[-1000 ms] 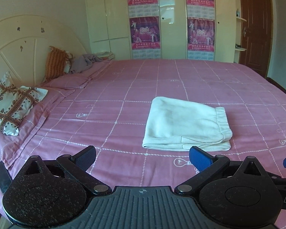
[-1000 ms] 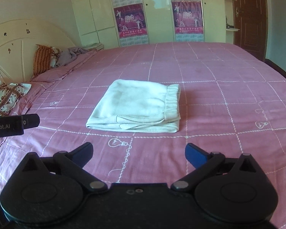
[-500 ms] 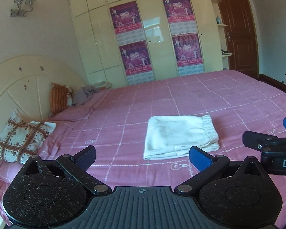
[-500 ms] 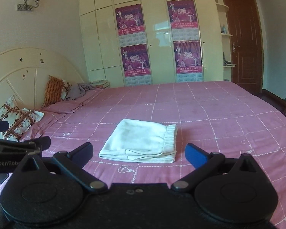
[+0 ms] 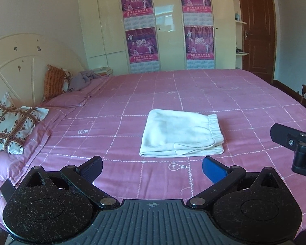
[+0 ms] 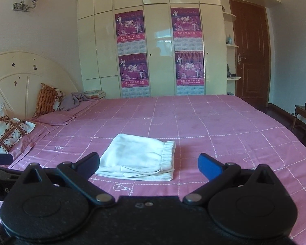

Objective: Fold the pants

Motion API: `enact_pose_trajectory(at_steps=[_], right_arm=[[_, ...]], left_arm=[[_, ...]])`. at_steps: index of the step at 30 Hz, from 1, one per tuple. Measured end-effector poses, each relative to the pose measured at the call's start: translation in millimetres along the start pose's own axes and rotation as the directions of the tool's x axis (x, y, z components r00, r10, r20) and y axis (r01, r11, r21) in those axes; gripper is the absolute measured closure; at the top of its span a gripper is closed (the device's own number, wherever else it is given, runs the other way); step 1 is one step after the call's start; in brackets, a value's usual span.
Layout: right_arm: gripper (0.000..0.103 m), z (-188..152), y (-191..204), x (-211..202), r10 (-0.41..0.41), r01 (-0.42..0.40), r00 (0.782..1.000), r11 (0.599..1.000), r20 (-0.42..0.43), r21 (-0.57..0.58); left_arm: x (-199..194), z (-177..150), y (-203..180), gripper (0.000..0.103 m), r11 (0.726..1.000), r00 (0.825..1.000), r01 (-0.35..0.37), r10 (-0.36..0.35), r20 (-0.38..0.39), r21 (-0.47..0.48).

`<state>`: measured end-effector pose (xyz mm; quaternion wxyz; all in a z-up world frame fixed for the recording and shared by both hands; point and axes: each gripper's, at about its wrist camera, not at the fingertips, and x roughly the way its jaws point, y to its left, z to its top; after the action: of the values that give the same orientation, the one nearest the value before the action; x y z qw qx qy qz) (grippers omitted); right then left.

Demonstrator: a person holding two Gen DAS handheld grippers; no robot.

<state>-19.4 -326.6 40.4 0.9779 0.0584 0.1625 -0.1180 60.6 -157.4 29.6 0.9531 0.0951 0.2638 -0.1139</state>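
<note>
The white pants [image 5: 180,133] lie folded into a neat rectangle on the pink checked bedspread [image 5: 234,102], waistband to the right. They also show in the right wrist view [image 6: 140,156]. My left gripper [image 5: 152,168] is open and empty, held back from the pants near the bed's front edge. My right gripper [image 6: 149,165] is open and empty, also held back in front of the pants. Part of the right gripper shows at the right edge of the left wrist view [image 5: 293,145].
Patterned pillows [image 5: 12,126] and an orange cushion [image 5: 54,81] lie by the cream headboard [image 5: 16,61] at left. A cream wardrobe with posters [image 5: 167,28] stands behind the bed. A brown door [image 5: 257,32] and a wooden chair [image 6: 305,118] are at right.
Both grippers have pulled back and tilted up from the folded pants, so more of the wardrobe and walls shows. The pants have not moved. Both stay open.
</note>
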Motion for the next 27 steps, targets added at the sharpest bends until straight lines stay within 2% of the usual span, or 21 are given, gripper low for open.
enact_pose_trajectory(at_steps=[9, 27], right_arm=[[0.000, 0, -14, 4, -0.028, 0.028, 1.000, 0.999, 0.003, 0.040], [0.000, -2, -12, 5, -0.016, 0.016, 1.000, 0.999, -0.002, 0.048]], left_arm=[[14, -2, -3, 0.000, 0.998, 0.998, 0.052, -0.053, -0.023, -0.024], [14, 1, -5, 0.000, 0.998, 0.998, 0.056, -0.056, -0.014, -0.040]])
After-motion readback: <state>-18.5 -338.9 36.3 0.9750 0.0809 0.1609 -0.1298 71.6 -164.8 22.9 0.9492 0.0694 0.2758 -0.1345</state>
